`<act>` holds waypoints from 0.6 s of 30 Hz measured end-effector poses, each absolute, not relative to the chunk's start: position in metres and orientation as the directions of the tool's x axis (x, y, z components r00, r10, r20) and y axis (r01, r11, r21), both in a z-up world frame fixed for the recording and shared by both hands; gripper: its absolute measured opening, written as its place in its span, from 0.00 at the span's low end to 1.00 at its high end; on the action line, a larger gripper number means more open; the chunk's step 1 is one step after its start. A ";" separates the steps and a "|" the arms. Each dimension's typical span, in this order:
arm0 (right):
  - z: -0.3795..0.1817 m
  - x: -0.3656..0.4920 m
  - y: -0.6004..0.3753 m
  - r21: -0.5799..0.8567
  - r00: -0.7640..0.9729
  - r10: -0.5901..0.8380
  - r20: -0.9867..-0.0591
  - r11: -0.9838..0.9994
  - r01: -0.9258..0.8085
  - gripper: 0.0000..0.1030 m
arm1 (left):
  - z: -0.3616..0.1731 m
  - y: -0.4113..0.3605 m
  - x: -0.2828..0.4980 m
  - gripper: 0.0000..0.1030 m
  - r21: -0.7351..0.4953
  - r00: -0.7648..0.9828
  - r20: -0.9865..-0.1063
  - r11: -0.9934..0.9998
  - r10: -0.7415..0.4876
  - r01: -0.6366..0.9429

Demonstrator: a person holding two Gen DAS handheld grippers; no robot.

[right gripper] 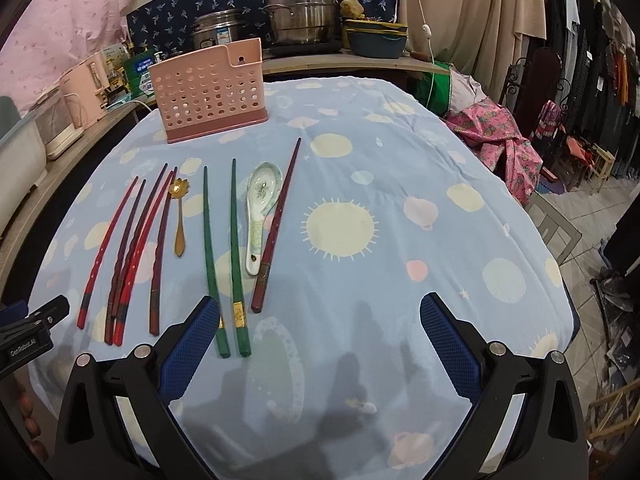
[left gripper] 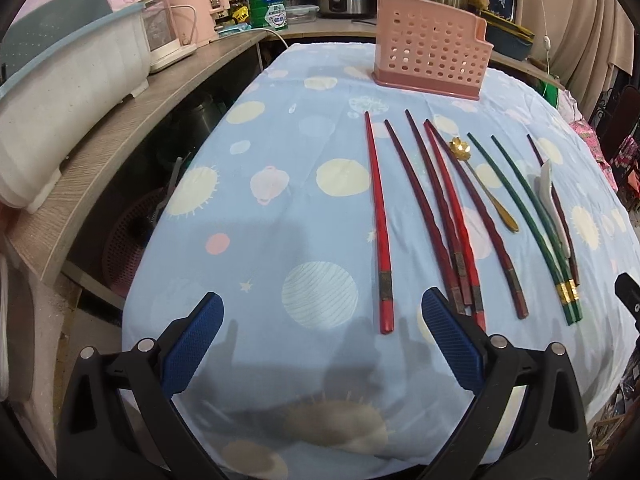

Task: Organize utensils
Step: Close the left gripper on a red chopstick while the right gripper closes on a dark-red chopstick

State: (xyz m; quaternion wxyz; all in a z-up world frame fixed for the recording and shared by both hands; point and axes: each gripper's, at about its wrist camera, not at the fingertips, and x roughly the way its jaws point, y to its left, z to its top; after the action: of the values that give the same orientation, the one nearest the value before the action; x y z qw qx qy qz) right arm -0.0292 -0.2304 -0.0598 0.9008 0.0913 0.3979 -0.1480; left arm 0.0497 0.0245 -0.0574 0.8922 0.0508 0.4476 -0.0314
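Note:
Several red and dark red chopsticks (left gripper: 379,220) (right gripper: 105,246), two green chopsticks (left gripper: 532,220) (right gripper: 209,256), a gold flower spoon (left gripper: 484,184) (right gripper: 179,216) and a white ceramic spoon (right gripper: 260,208) (left gripper: 550,196) lie in a row on the blue cloth. A pink perforated utensil holder (left gripper: 430,50) (right gripper: 208,92) stands upright at the far side. My left gripper (left gripper: 322,304) is open and empty over the cloth, near the red chopsticks' ends. My right gripper (right gripper: 320,308) is open and empty; its left finger sits by the green chopsticks' ends.
The table (right gripper: 400,184) is covered by a blue planet-print cloth. A wooden shelf (left gripper: 132,128) at the left carries a white dish rack and pink appliances. Steel pots (right gripper: 304,8) stand on the counter behind. Pink cloth (right gripper: 500,136) lies to the right.

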 end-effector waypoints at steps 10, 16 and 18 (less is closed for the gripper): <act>-0.088 0.011 -0.231 0.059 0.604 -0.152 -0.782 0.947 0.314 0.58 | -0.075 0.018 0.068 0.81 0.057 0.562 -0.827 0.992 -0.017 0.114; -0.097 0.020 -0.223 0.079 0.594 -0.109 -0.797 0.957 0.280 0.45 | -0.081 0.017 0.070 0.76 0.039 0.546 -0.837 0.992 -0.033 0.120; -0.098 0.021 -0.222 0.075 0.594 -0.108 -0.797 0.958 0.275 0.44 | -0.082 0.017 0.070 0.76 0.037 0.547 -0.836 0.992 -0.036 0.121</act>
State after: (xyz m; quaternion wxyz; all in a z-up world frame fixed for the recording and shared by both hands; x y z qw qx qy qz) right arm 0.0205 -0.2220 -0.0984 0.8876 0.0955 0.4375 -0.1081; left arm 0.0702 0.0171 -0.0818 0.8784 0.0449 0.4737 -0.0445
